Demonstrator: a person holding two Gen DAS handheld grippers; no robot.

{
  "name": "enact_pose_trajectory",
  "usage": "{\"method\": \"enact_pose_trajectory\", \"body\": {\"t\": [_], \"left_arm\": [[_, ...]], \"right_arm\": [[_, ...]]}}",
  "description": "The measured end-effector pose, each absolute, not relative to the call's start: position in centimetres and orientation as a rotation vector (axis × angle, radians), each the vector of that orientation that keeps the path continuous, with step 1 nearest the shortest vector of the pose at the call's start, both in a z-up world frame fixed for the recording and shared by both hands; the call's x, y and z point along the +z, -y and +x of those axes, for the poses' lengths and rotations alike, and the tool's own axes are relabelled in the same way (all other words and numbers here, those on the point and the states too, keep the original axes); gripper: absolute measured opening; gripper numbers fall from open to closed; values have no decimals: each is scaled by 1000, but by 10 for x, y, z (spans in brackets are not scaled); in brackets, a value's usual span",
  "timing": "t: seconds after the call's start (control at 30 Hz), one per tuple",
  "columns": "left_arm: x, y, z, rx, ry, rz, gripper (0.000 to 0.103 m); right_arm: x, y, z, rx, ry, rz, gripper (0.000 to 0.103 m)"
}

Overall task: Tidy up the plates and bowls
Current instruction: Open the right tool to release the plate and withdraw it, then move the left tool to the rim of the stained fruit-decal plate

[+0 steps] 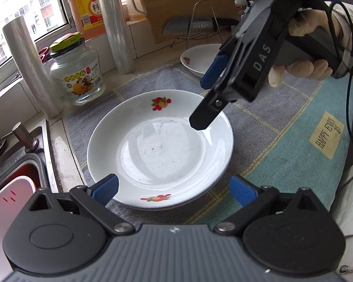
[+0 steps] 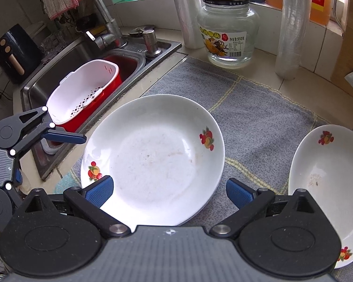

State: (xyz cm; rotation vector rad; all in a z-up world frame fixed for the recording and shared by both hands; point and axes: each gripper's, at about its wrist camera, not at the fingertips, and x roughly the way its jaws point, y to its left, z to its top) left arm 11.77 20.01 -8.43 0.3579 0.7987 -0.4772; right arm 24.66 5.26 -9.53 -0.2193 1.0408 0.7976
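Note:
A white deep plate [image 1: 160,150] with fruit prints lies on the grey-blue cloth [image 1: 282,141]; a second rim shows beneath its lower edge. My left gripper [image 1: 175,189] is open at its near rim, a blue pad on each side, touching nothing. My right gripper [image 1: 199,104], held by a gloved hand, hovers open over the plate's far right rim. In the right wrist view the same plate [image 2: 153,155] lies just ahead of the open right gripper [image 2: 170,190]. A second white dish [image 2: 327,178] rests to the right, and also shows behind [image 1: 197,61].
A glass jar [image 1: 77,75] and two cling-film rolls [image 1: 33,68] stand along the back ledge. The sink [image 2: 58,70] on the left holds a red and white basket [image 2: 82,91]. A cutting board and a knife [image 1: 190,27] lean behind the far dish.

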Motion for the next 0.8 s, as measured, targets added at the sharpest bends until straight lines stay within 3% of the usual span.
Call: {"method": "enact_pose_trajectory", "body": {"t": [0.47, 0.8], "left_arm": [[-67, -168, 115, -225, -779, 145, 102], [-64, -106, 112, -146, -721, -15, 102]], "right_arm": [[-98, 14, 205, 506, -803, -364, 103], [-111, 99, 184, 329, -768, -378, 103]]}}
